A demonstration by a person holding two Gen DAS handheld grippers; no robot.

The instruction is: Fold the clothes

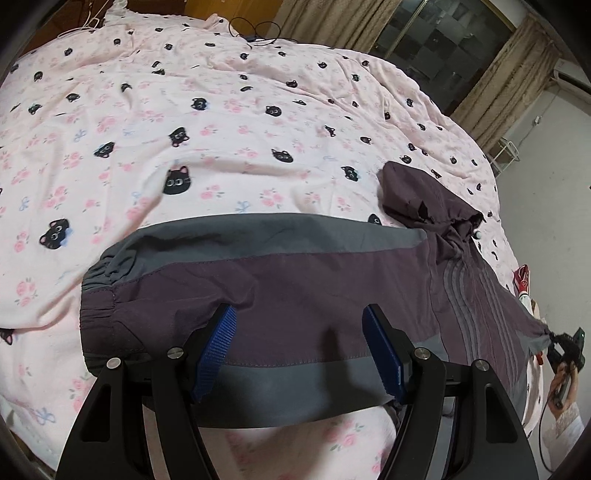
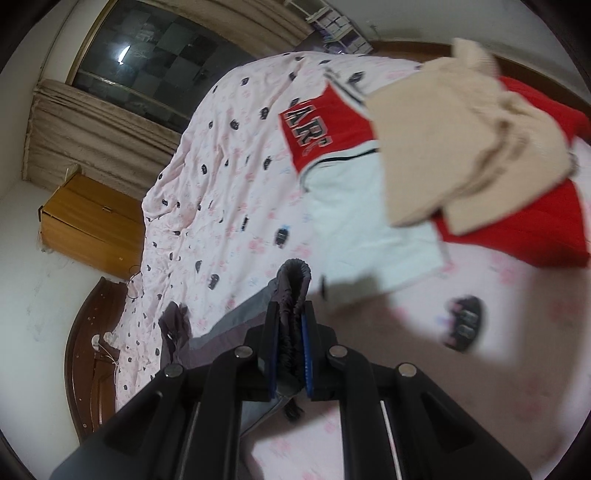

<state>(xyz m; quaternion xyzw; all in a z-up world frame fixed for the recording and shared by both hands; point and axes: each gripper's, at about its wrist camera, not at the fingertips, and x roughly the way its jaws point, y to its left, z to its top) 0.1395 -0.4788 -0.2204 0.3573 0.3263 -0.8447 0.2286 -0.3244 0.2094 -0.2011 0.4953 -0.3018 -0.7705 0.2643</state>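
A purple and grey garment (image 1: pixel 295 273) with an elastic cuff (image 1: pixel 96 295) lies stretched across the pink cat-print bedsheet (image 1: pixel 184 110). My left gripper (image 1: pixel 299 328) is open, its blue pads (image 1: pixel 218 343) spread wide over the garment's near edge, with nothing pinched. At the far right of the left wrist view, the right gripper (image 1: pixel 567 343) holds the garment's gathered end taut, with a hand (image 1: pixel 561 384) behind it. In the right wrist view my right gripper (image 2: pixel 290 310) is shut on that bunched elastic hem (image 2: pixel 293 280); the rest of the garment (image 2: pixel 229 328) trails away to the left.
A red and white jersey (image 2: pixel 317 129) lies on the sheet (image 2: pixel 221 184) with a beige garment (image 2: pixel 443 147) on top of it. A wooden cabinet (image 2: pixel 88 221), a dark headboard (image 2: pixel 92 350) and curtains (image 2: pixel 92 122) lie beyond the bed. Cables (image 1: pixel 255 31) rest at the bed's far edge.
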